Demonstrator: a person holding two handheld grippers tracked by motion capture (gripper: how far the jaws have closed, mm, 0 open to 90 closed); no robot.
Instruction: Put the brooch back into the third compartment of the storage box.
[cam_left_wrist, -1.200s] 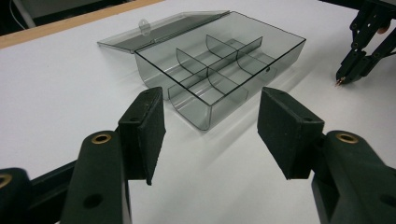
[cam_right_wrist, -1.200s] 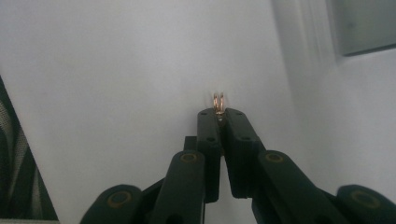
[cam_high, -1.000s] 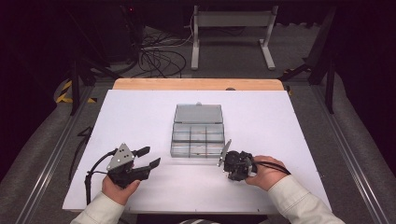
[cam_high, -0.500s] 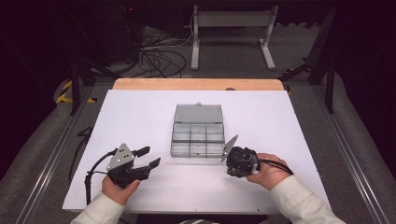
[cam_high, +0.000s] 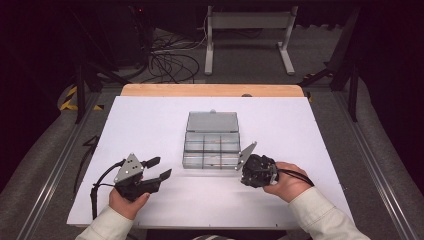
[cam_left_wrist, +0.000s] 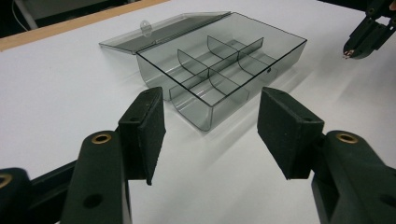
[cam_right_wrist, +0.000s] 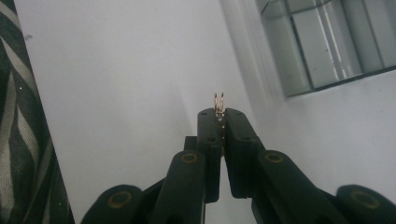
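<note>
The right gripper (cam_right_wrist: 219, 116) pinched a small brass clip (cam_right_wrist: 218, 100), its lower part hidden between the jaws. The left gripper (cam_left_wrist: 210, 135) stood spread and empty near the open compartment box (cam_left_wrist: 219, 70).

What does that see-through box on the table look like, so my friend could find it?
Start at the big white table. In its middle lies a smoky clear plastic box, its flat lid flipped open toward the far wooden edge. Thin walls split it into small empty compartments, and nothing else on the table is see-through.
</note>
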